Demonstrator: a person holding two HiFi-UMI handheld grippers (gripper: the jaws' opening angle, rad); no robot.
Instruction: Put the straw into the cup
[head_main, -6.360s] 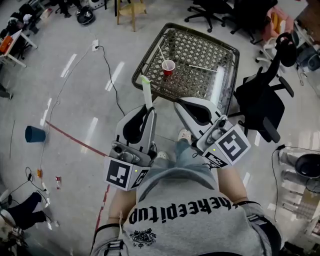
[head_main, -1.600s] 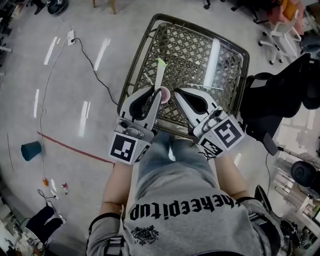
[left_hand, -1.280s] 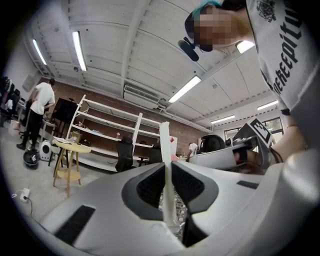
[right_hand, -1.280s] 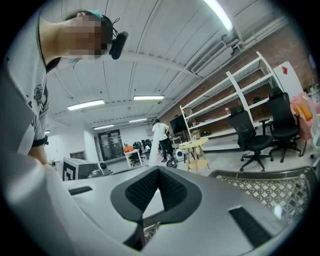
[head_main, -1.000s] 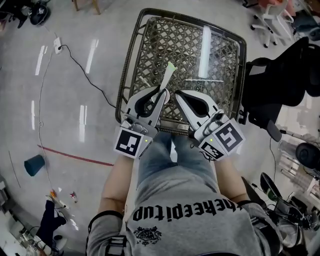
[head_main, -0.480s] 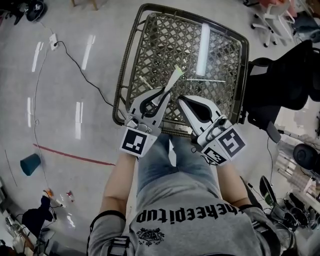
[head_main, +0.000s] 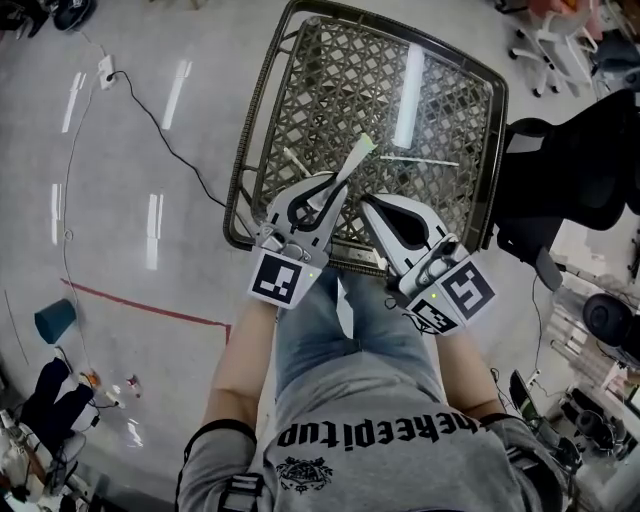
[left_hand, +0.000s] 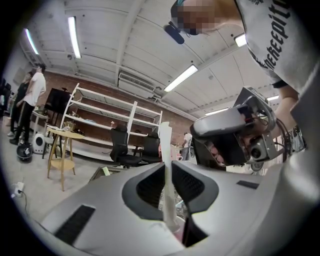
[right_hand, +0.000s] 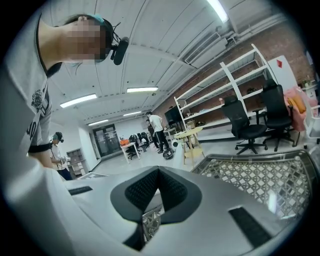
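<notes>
Straw (left_hand: 165, 142) pinched in left gripper (left_hand: 167, 164); only its view perhaps shows cup (left_hand: 179, 232).

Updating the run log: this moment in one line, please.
left tool: shut on straw | right tool: shut, empty | straw: over mesh table

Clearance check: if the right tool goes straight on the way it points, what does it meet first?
Probably nothing near: the right tool, shut and empty, looks out over the lattice table to open floor. In the head view its line crosses the straw in the left tool; heights unclear, so that could come first.
</notes>
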